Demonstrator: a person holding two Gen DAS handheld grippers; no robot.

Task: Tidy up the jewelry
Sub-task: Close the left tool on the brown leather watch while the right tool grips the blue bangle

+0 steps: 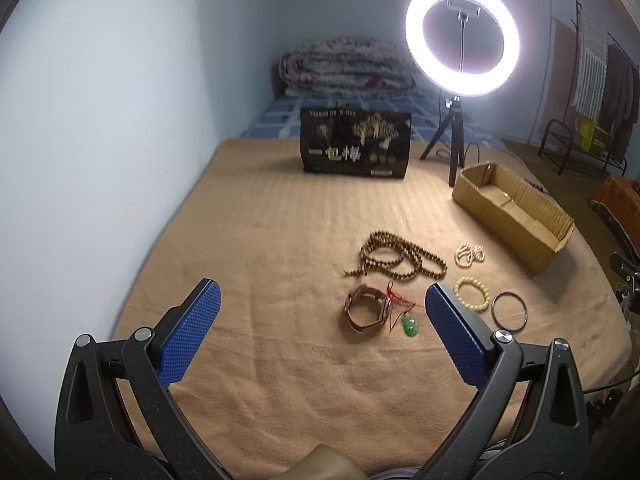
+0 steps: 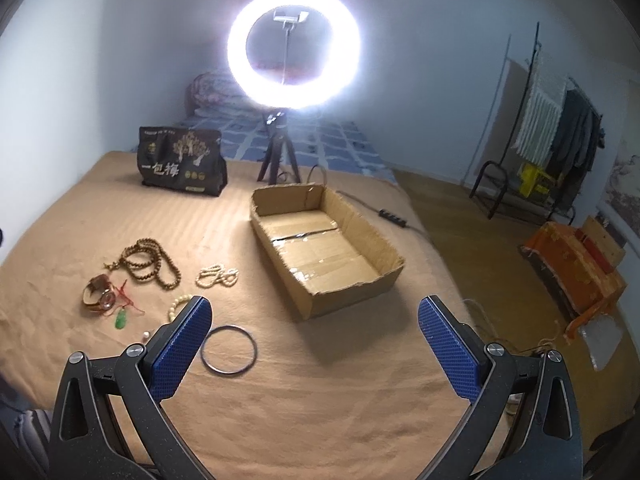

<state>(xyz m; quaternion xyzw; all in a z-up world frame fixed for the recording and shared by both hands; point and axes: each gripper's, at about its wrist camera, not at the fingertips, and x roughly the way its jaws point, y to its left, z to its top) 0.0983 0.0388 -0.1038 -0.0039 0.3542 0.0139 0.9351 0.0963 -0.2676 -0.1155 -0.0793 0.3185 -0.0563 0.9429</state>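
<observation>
Jewelry, six pieces, loose on the tan blanket (image 1: 260, 220), none boxed yet:
- brown bead necklace (image 1: 394, 258), heaped, farthest back;
- pale bead string (image 1: 470, 254), nearest the cardboard box (image 2: 360, 224);
- pale bead bracelet (image 1: 472, 294), just beside the dark bangle (image 2: 228, 352);
- watch (image 1: 366, 312) with a brown strap;
- green pendant (image 1: 410, 326) on red cord, beside the watch.

Box: open, empty, to the right of the pieces and apart from them.

Step, as I judge it: the start; nothing is picked up. I hold the left gripper (image 1: 322, 308) over the watch and pendant, jaws spread wide, nothing between them. The right gripper (image 2: 314, 322) hovers between bangle and box, jaws likewise spread, empty. Next I would lower one gripper onto a piece, pinch it, and carry it to the box; the flat bangle may resist a pinch.

Writing: the black bag (image 1: 356, 144) shows "一包梅"; the smaller print is unreadable.
</observation>
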